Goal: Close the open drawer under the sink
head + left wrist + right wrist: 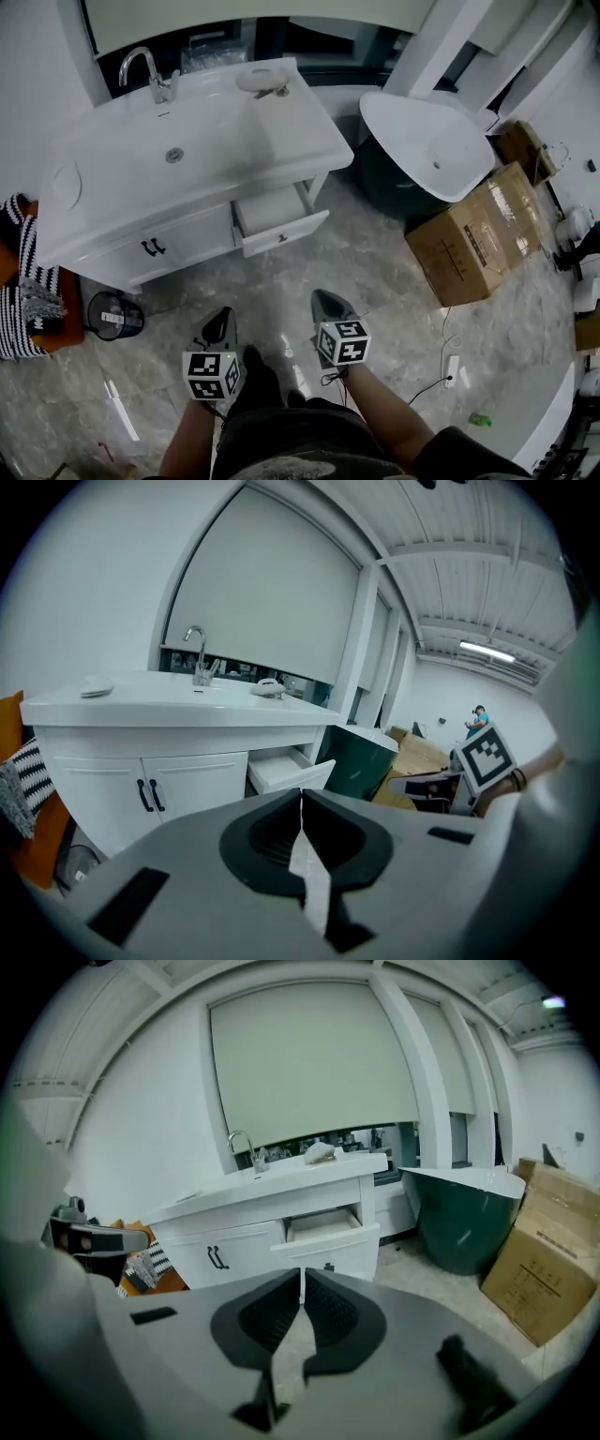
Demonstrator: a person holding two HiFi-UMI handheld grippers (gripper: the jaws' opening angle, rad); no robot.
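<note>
A white vanity with a sink on top stands against the wall. Its right-hand drawer is pulled out, and the inside looks empty. The same open drawer shows in the left gripper view, and in the right gripper view the drawer is ahead. Both grippers hang over the floor a stretch in front of the vanity, touching nothing. My left gripper is shut and empty, its jaws meeting tip to tip. To its right, my right gripper is shut too, pointing toward the drawer.
A green-sided basin stands right of the vanity, with cardboard boxes beyond it. A small black bin and a striped cloth lie at the vanity's left. A cable runs across the marble floor on the right.
</note>
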